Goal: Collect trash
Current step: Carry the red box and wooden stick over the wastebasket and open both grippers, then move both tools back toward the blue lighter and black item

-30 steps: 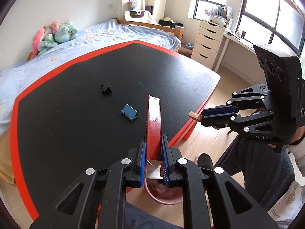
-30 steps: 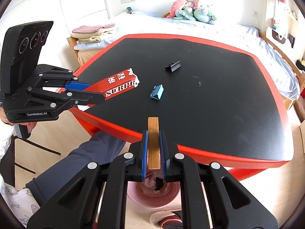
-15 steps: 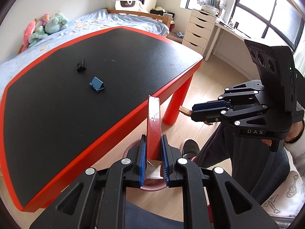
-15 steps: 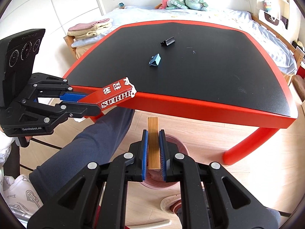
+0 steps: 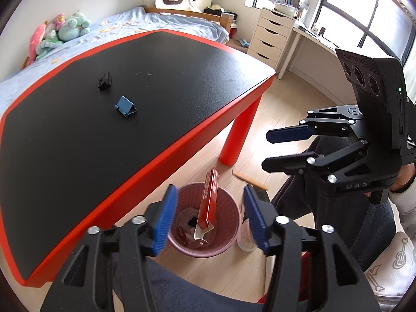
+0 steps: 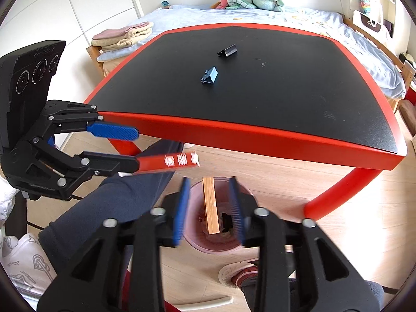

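Spanning the upper half of both views, the black table (image 5: 109,119) with its red rim serves as landmark; everything below is placed against it. Under its near edge, on the wooden floor, stands the pink bin (image 5: 228,223), already holding scraps. Both grippers hang over that bin, jaws spread wide and gripping nothing. Between the left gripper (image 5: 209,219) fingers a red wrapper (image 5: 208,208) is dropping free, long axis roughly upright, lower end inside the bin; its white characters are blurred, unreadable. Between the right gripper (image 6: 209,209) fingers a wooden stick (image 6: 210,205) falls likewise, long axis pointing away from the camera — toward the table. "DAS" can be read on the right gripper's body.

Remaining trash, by judgement: a blue clip (image 5: 126,106) and a black clip (image 5: 105,80), both on the tabletop, well apart from the bin. Either gripper must rise and reach forward; the blue clip appears the closer of the two to the table's near edge.
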Motion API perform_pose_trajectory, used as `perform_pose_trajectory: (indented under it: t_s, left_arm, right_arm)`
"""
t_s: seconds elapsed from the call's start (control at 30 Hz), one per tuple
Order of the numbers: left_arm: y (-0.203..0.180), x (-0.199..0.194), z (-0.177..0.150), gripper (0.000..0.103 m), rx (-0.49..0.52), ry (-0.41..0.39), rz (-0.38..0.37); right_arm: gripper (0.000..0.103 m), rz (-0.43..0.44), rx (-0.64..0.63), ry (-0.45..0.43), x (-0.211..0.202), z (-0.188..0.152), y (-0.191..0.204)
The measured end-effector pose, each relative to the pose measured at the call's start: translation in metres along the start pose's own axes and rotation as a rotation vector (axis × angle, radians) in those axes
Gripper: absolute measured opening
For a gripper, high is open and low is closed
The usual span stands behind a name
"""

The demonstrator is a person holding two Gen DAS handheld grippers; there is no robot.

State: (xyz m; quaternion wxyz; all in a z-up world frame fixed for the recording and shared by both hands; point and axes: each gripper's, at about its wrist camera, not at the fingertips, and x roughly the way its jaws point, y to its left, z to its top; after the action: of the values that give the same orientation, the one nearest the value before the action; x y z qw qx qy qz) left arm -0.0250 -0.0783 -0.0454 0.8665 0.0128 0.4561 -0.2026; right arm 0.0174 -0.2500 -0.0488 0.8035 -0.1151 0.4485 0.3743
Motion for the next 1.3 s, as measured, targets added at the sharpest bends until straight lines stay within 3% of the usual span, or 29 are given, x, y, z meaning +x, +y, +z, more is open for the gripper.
perform_pose_trajectory:
  t_s: [0.03, 0.07, 0.23, 0.73, 1.3]
  left_arm:
    - [0.002, -0.001, 0.000, 0.081, -0.009, -0.009, 0.005]
    - [0.004, -0.002, 0.000, 0.088, -0.020, -0.016, 0.010]
    - [0.012, -0.003, 0.000, 0.095, -0.066, -0.018, 0.027]
    - [0.027, -0.012, 0.008, 0.095, -0.120, -0.032, 0.070]
    - [0.094, -0.006, 0.059, 0.095, -0.181, -0.077, 0.157]
  right_arm:
    - [0.085, 0.003, 0.008, -0.007, -0.001, 0.000, -0.001]
    - [0.092, -0.004, 0.009, -0.008, -0.001, 0.000, -0.002]
    - [0.096, -0.024, 0.017, 0.017, 0.005, -0.002, -0.002]
    - [0.099, -0.023, 0.018, 0.005, 0.004, 0.007, 0.001]
    - [0.100, -0.032, -0.034, -0.035, 0.027, 0.070, 0.006]
